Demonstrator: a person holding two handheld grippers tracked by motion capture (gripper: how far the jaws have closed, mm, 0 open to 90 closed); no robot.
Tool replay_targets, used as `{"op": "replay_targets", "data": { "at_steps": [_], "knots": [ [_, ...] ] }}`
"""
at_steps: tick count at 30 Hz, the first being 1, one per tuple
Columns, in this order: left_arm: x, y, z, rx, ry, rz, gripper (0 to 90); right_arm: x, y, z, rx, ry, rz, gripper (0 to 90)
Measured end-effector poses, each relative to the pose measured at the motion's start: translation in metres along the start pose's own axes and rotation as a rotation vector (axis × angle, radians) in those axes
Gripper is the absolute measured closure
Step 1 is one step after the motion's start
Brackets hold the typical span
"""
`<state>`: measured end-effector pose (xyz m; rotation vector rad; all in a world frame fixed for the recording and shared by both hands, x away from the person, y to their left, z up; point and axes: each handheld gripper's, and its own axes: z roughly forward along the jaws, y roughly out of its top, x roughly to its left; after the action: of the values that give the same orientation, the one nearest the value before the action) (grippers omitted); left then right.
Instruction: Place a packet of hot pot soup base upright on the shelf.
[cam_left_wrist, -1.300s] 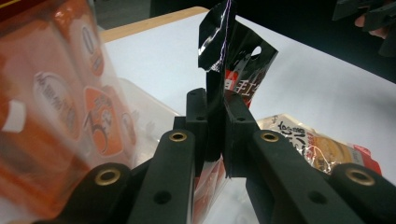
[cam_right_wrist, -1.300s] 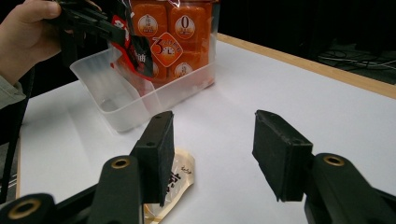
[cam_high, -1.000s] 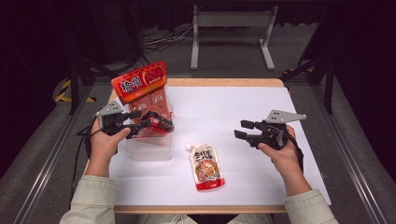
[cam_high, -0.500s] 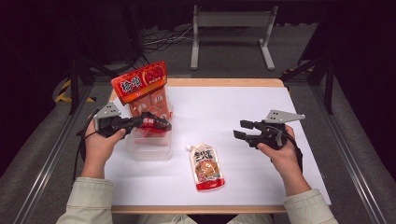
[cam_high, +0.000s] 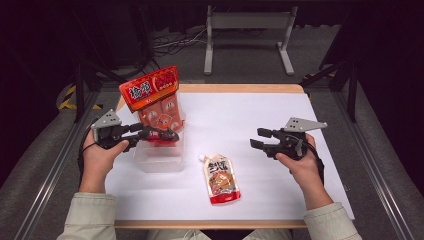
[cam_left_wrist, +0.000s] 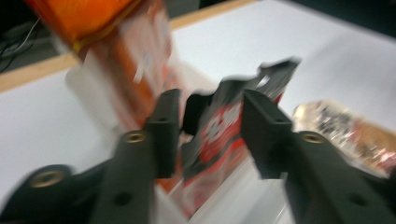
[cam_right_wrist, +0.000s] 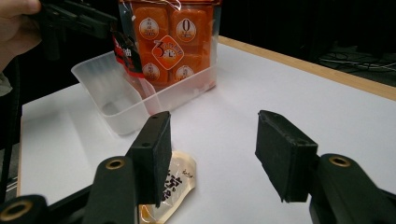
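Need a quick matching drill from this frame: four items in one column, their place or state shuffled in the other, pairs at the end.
1. small red-and-black packet
2. clear plastic tub
3. spouted sauce pouch
4. right gripper

a. lying flat on the white table
b. open, holding nothing
c. between the left gripper's jaws, above the tub
d. holds the tall orange snack bag

Pairs: 1-c, 2-d, 3-a, 4-b
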<state>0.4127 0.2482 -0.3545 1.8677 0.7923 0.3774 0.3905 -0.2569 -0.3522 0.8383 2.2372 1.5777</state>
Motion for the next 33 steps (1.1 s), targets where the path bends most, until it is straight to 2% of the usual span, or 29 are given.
{"op": "replay_targets", "data": {
  "at_steps": [1, 4, 5, 7, 10, 14, 17, 18, 20, 21, 25, 26, 28, 33],
  "knots": [
    [-0.002, 0.001, 0.0, -0.014, -0.015, -0.001, 40.9, 0.0, 0.0, 0.0, 0.0, 0.001, 0.0, 46.3],
    [-0.009, 0.006, 0.001, -0.039, -0.052, 0.027, 24.5, 0.0, 0.0, 0.0, 0.002, 0.003, 0.001, 46.1],
    [-0.012, 0.007, 0.002, -0.044, -0.054, 0.052, 19.5, 0.0, 0.0, 0.0, 0.001, 0.002, 0.001, 46.0],
    [-0.019, 0.01, 0.002, -0.05, -0.061, 0.085, 14.2, 0.0, 0.0, 0.0, 0.0, 0.004, 0.002, 45.7],
    [-0.028, 0.013, -0.001, -0.059, -0.065, 0.105, 10.9, 0.001, 0.0, 0.0, 0.002, 0.005, 0.003, 45.5],
    [-0.041, 0.013, -0.008, -0.054, -0.086, 0.112, 10.0, 0.002, -0.001, 0.0, 0.006, 0.008, 0.003, 44.9],
    [-0.045, 0.012, -0.012, -0.046, -0.077, 0.126, 10.7, 0.002, -0.001, 0.001, 0.011, 0.01, 0.002, 44.5],
    [-0.049, 0.009, -0.015, -0.027, -0.076, 0.142, 10.6, 0.003, -0.001, 0.002, 0.013, 0.018, 0.006, 43.9],
    [-0.051, 0.007, -0.016, -0.024, -0.083, 0.139, 10.7, 0.004, -0.001, 0.003, 0.016, 0.018, 0.006, 43.8],
    [-0.054, 0.003, -0.018, -0.012, -0.106, 0.134, 10.7, 0.005, -0.002, 0.005, 0.029, 0.018, 0.003, 43.4],
    [-0.06, 0.0, -0.018, 0.007, -0.129, 0.13, 11.5, 0.008, -0.002, 0.01, 0.041, 0.025, 0.004, 41.7],
    [-0.065, -0.002, -0.018, 0.026, -0.154, 0.126, 12.8, 0.009, -0.002, 0.012, 0.047, 0.027, 0.005, 41.1],
    [-0.068, -0.002, -0.018, 0.032, -0.168, 0.125, 14.2, 0.009, -0.002, 0.016, 0.052, 0.035, 0.011, 40.1],
    [-0.069, -0.003, -0.017, 0.007, -0.198, 0.103, 16.2, 0.013, -0.005, 0.026, 0.088, 0.047, 0.014, 39.1]
  ]
}}
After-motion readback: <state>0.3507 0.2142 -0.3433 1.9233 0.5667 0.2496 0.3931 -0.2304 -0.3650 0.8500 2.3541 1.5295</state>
